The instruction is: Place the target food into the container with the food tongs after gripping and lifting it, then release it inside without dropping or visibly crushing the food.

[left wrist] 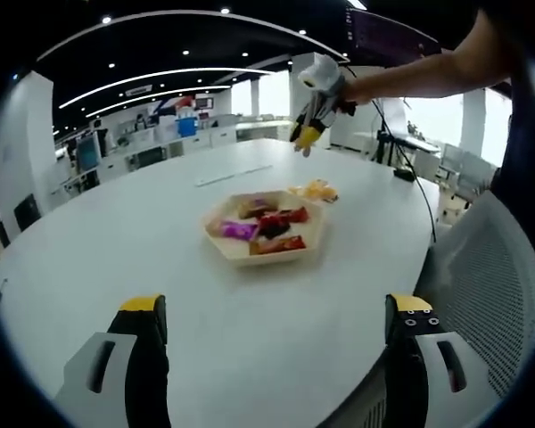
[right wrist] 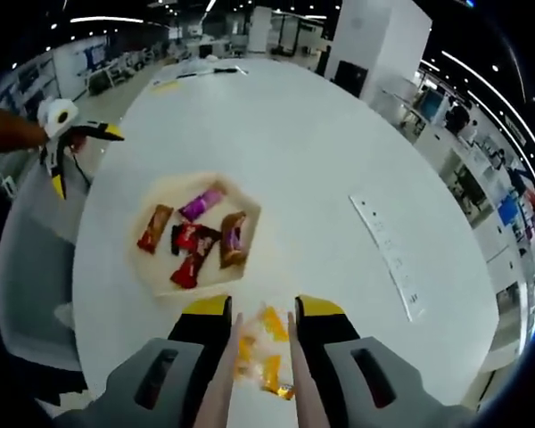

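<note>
Target food: a small heap of yellow-orange wrapped snacks lies on the white table, just beside the hexagonal wooden tray. In the left gripper view the same heap sits at the tray's far edge.

Tongs: two pale tong arms run forward between the jaws of the right hand-held gripper, their tips hanging over the heap. I cannot tell whether the tips touch a snack.

Right hand-held gripper: clenched on the tongs, its yellow-tipped jaws pressed against the tong arms on either side.

Left hand-held gripper: its jaws stand wide apart, released, holding nothing, low over the near side of the table. From the right gripper view it shows off past the tray, by the table's edge.

Container: the tray holds several wrapped sweets, red, purple and brown.

Progress: as I judge it, nothing is lifted yet; gripping, carrying across and letting go inside the tray are all left.

Surroundings: a long white strip lies well apart on the table; a grey mesh chair stands by the table's edge; office desks lie beyond.

In the way: nothing stands between heap and tray; the tray's raised rim must be cleared.
</note>
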